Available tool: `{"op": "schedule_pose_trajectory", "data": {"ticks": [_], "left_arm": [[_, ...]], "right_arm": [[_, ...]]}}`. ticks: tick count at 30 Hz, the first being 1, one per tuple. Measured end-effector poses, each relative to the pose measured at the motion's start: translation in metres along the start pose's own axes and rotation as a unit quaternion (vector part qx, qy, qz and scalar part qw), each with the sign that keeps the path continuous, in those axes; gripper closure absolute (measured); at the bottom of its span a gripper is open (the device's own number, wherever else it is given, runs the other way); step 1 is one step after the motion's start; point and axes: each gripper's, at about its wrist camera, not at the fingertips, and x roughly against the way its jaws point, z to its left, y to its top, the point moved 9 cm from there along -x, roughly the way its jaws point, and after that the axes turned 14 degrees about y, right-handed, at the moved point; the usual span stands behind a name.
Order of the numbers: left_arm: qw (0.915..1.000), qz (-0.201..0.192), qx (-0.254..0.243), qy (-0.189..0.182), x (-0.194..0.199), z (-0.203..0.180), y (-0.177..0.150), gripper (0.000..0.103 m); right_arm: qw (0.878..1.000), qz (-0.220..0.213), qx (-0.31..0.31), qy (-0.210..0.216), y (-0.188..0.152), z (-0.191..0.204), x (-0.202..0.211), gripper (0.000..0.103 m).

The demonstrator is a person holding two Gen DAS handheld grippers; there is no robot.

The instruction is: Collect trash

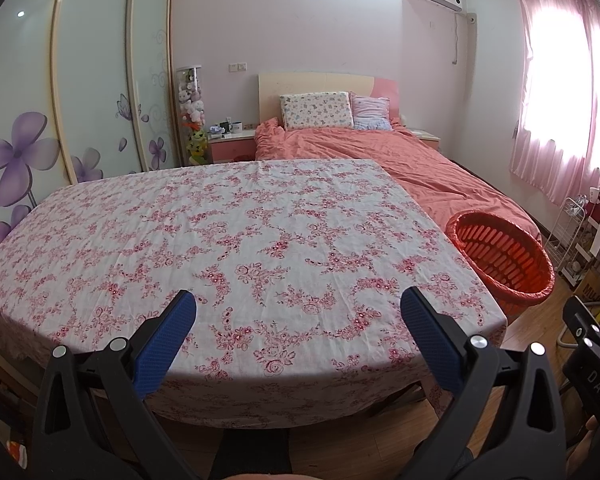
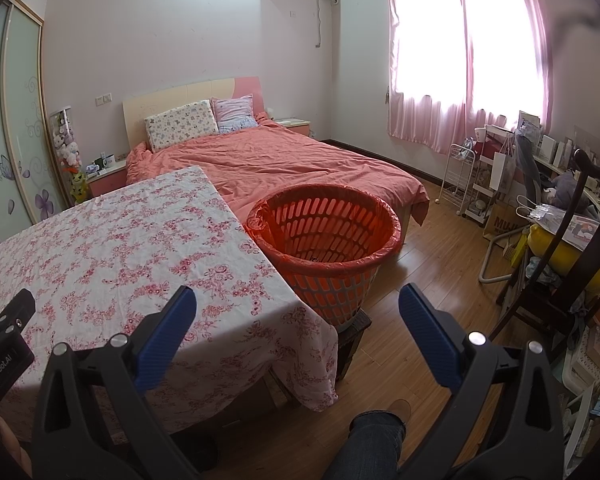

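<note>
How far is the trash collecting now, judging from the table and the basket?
No trash shows on the floral tablecloth, so the table looks done or not begun. Left gripper and right gripper are open, holding nothing. The lined orange basket shows almost nothing inside; its bottom is partly hidden.

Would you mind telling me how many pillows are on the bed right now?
2. A floral-print pillow leans against the headboard on the wardrobe side, and a pink striped pillow stands right beside it, toward the window. Others could be hidden under the orange duvet.
</note>
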Motion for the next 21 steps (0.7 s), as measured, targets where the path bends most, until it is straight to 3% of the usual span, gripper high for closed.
{"op": "schedule_pose_trajectory", "data": {"ticks": [21], "left_arm": [[1.0, 0.0, 0.0, 0.002, -0.0007, 0.0013, 0.0009, 0.002]], "right_arm": [[1.0, 0.0, 0.0, 0.0, 0.0001, 0.0001, -0.0005, 0.004]]}}
